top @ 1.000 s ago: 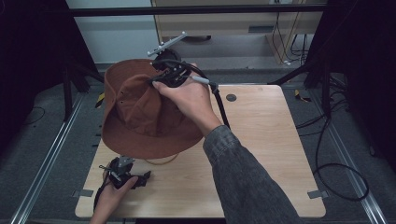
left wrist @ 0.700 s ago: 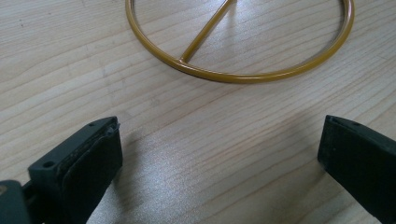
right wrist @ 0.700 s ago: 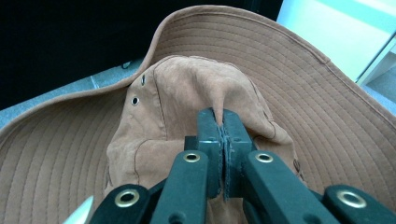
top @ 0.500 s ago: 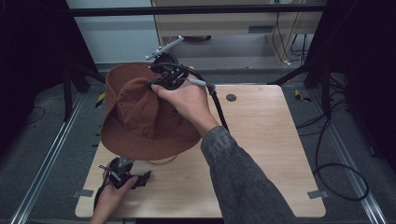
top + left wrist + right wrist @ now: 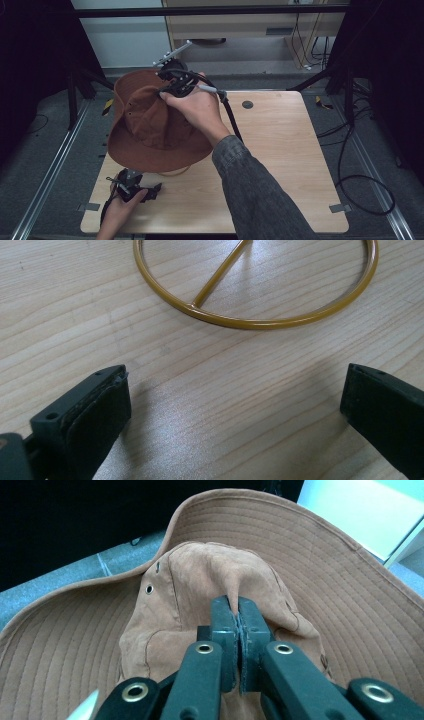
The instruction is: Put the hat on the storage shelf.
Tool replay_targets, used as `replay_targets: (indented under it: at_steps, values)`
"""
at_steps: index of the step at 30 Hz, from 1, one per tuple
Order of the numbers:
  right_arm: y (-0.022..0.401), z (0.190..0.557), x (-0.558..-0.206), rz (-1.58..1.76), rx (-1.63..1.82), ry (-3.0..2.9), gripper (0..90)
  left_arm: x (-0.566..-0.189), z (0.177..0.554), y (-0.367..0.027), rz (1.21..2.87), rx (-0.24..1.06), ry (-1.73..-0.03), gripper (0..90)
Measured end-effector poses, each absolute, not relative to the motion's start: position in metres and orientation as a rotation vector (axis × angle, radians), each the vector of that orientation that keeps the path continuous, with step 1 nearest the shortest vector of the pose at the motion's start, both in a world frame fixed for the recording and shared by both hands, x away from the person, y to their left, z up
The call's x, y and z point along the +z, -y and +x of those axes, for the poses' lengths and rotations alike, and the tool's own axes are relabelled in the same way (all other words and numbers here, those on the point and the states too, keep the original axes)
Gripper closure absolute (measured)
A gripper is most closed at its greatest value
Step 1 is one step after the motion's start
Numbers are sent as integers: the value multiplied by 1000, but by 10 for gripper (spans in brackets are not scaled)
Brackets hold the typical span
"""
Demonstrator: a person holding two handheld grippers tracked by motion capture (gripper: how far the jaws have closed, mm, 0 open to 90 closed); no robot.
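A brown wide-brimmed hat (image 5: 150, 130) hangs over the left part of the wooden table (image 5: 285, 150). My right gripper (image 5: 174, 84) is shut on a pinched fold of its crown. In the right gripper view, the jaws of the right gripper (image 5: 238, 615) are pressed together on the hat (image 5: 190, 580) fabric, with the brim curving up behind. My left gripper (image 5: 147, 191) rests low at the table's near left corner. It stands open (image 5: 235, 390) with bare wood between its jaws. Just beyond them lies a yellow ring base (image 5: 250, 322) with a rod across it.
A sliver of the yellow ring (image 5: 176, 172) peeks out under the hat's near brim. A small dark disc (image 5: 247, 104) sits at the table's far edge. Black cables (image 5: 360, 175) trail over the floor on the right, and metal rails run along both sides.
The right hand and its gripper have drifted slightly left and nearer with the hat still pinched. The left gripper has stayed where it was.
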State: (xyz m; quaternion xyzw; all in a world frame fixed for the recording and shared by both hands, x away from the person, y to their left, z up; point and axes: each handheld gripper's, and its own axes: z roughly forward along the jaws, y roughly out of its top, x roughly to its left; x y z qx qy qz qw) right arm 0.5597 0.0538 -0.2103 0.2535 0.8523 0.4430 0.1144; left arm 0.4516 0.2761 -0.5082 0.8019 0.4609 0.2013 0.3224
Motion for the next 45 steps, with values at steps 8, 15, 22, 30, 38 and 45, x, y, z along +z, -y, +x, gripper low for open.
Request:
replay_targets:
  at_steps: [8, 15, 22, 30, 38, 45]
  values:
    - [-60, 565, -219, 751, 1293, -2516, 879, -508, 452, -275, 2099, 530, -1214, 0]
    - [-58, 567, -225, 766, 1290, -2524, 874, -508, 452, -275, 2099, 530, -1213, 0]
    - [-56, 566, -228, 764, 1298, -2533, 871, -509, 452, -275, 2097, 533, -1214, 0]
    - [-60, 561, -231, 733, 1288, -2551, 859, -509, 452, -275, 2098, 533, -1213, 0]
    - [-59, 562, -232, 739, 1288, -2554, 764, -509, 452, -275, 2098, 534, -1213, 0]
    - [-60, 563, -232, 754, 1261, -2544, 590, -509, 452, -275, 2097, 533, -1213, 0]
